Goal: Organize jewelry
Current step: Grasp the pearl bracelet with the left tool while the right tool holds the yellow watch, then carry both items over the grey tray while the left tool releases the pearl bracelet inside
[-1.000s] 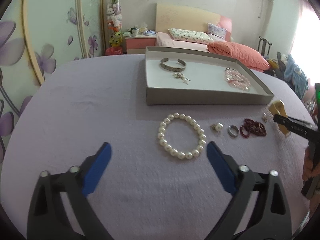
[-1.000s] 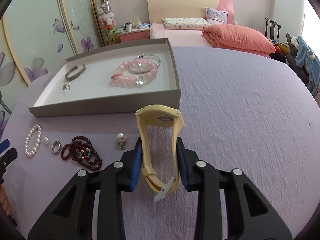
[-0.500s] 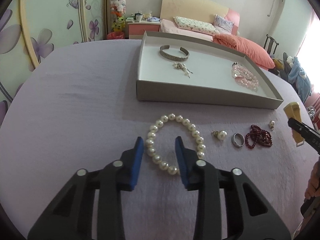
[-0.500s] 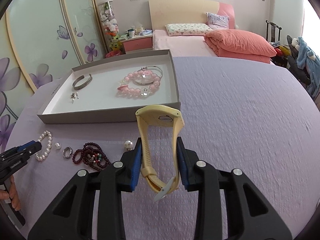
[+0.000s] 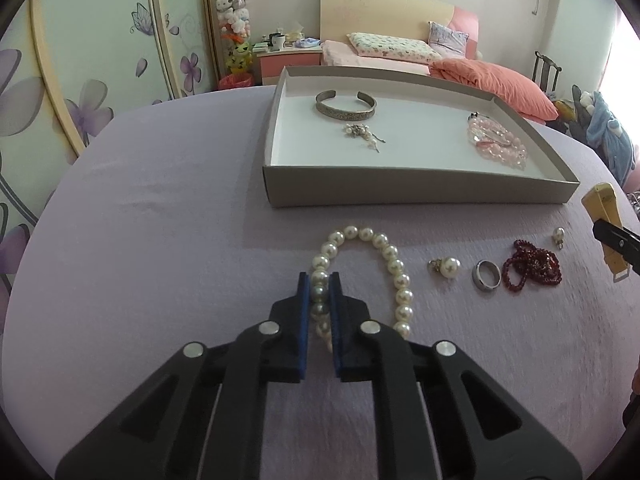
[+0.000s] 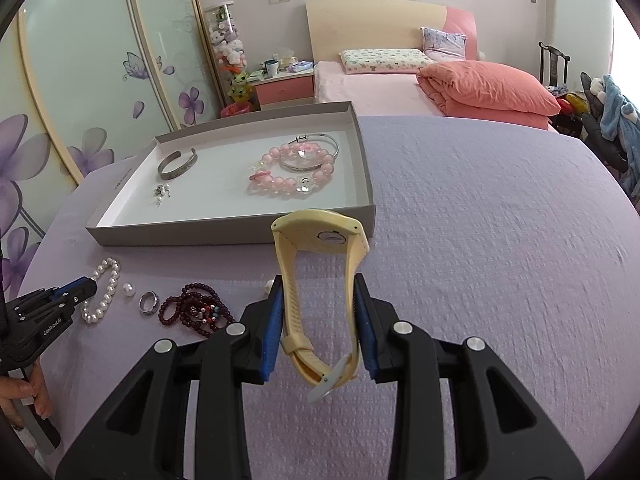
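Sorting is partly done: a silver cuff (image 5: 345,103), a small charm (image 5: 362,134) and pink beads (image 5: 497,142) lie in the tray (image 5: 420,188). Left gripper (image 5: 320,280) jaws pinch the pearl bracelet (image 5: 384,256) on the counter (image 5: 160,240); right gripper (image 6: 319,292) jaws pinch a yellow watch (image 6: 320,232) near the tray, while an earring (image 5: 446,267), ring (image 5: 486,275), red beads (image 5: 532,266) and pendant (image 5: 558,235) wait outside.

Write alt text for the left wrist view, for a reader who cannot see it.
The left gripper is shut on one side of a pearl bracelet lying on a purple cloth. To its right lie a pearl earring, a ring and dark red beads; behind them, a tray holds more jewelry.
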`<act>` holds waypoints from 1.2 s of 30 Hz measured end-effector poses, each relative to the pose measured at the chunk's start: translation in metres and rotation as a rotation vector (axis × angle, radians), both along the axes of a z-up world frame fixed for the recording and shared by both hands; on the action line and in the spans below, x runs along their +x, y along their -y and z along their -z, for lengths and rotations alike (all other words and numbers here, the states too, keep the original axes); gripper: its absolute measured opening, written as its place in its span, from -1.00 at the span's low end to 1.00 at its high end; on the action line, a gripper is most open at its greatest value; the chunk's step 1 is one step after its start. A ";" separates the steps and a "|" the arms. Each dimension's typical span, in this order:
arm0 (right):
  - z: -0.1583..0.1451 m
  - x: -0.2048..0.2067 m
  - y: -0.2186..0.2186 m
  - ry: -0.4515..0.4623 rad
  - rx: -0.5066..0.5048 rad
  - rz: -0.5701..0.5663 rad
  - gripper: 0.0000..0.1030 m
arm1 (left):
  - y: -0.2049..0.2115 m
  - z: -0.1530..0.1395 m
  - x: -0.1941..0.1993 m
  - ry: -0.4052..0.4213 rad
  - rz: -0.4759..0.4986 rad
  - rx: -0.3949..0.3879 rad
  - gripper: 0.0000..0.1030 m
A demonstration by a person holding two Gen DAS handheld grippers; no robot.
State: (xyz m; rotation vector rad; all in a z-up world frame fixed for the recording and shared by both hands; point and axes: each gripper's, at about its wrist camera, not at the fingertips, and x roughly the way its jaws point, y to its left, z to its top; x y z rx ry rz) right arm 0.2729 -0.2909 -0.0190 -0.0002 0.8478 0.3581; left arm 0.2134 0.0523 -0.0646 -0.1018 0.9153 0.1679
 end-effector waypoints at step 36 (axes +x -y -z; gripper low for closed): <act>-0.028 -0.020 -0.006 0.073 0.020 -0.065 -0.34 | 0.004 -0.093 -0.046 0.255 0.081 -0.093 -0.81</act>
